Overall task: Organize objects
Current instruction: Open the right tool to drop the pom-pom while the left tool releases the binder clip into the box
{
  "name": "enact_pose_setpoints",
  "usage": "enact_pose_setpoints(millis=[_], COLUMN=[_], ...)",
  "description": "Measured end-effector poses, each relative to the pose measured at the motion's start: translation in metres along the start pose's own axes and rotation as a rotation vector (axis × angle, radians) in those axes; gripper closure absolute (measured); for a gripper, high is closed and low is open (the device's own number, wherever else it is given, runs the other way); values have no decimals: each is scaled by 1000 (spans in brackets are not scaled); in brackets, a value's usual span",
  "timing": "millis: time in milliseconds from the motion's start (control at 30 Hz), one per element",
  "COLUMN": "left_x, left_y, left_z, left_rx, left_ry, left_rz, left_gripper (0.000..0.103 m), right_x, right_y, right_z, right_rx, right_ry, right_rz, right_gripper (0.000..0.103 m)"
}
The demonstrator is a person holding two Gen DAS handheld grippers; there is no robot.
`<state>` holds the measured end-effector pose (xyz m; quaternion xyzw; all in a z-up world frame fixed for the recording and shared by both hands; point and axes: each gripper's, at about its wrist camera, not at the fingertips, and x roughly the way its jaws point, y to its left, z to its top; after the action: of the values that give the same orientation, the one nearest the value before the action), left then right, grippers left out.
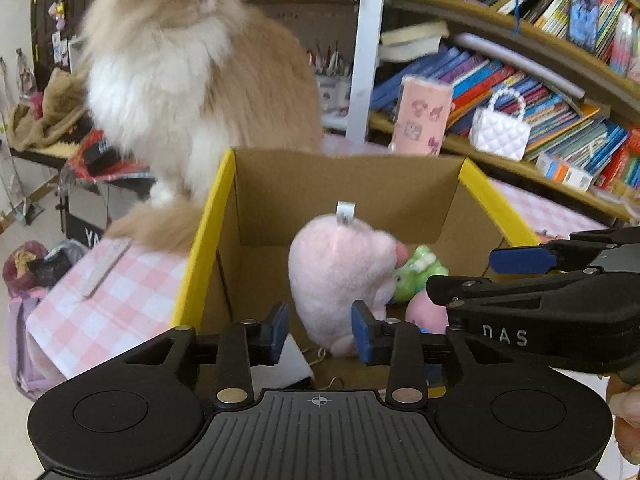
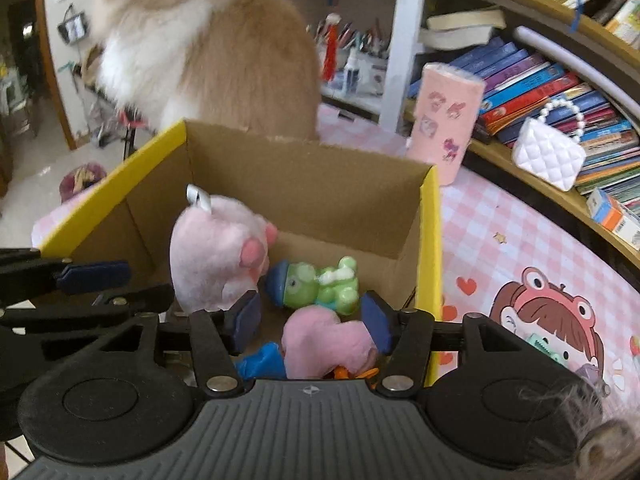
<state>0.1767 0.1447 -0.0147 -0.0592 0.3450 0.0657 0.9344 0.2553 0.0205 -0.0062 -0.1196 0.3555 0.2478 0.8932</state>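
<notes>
1. Both grippers, left gripper (image 1: 320,330) and right gripper (image 2: 311,318), hung open, gripping nothing, I saw.
2. One box (image 2: 308,176) held four toys: pink plush (image 2: 212,256), green figure (image 2: 324,284), pink heart (image 2: 324,340).
3. Only my right view showed the blue toy (image 2: 260,360).

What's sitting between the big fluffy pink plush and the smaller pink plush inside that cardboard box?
A small green plastic frog toy with a blue cap lies between the big pink plush and the smaller pink plush; the right wrist view shows it best.

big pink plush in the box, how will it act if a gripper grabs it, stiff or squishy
The pink plush looks fluffy and stuffed, so it would probably squash between pads and feel light. It leans upright in the cardboard box, so a nudge may topple it onto the green toy.
</notes>
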Motion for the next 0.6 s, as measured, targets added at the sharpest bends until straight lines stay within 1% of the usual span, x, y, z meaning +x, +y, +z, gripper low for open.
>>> enact_pose_setpoints(millis=[133,167,233,300,433,600], left_x=[-23,-30,-42,-54,-70,-86], left_y=[2,3,6,8,13,20], left_z=[5,5,5,3,-6,-24], left_rx=[-5,-9,-17,-19,-31,-32], left_ry=[-76,-97,-128,-151,-165,-154], left_rz=[-5,-11,-14,-16,-10,1], left_gripper=[44,42,34,30,22,20], right_x=[-21,-28,-40,-53,-75,-92], right_y=[-3,-4,-3,-1,7,18], right_z=[2,2,0,-3,-15,-37], right_rx=[54,70,90,105,118,128], right_ry=[-62,-78,-106,-133,-163,-150], right_rz=[-16,-20,-28,-40,-72,-119], right_gripper=[47,46,46,45,41,40])
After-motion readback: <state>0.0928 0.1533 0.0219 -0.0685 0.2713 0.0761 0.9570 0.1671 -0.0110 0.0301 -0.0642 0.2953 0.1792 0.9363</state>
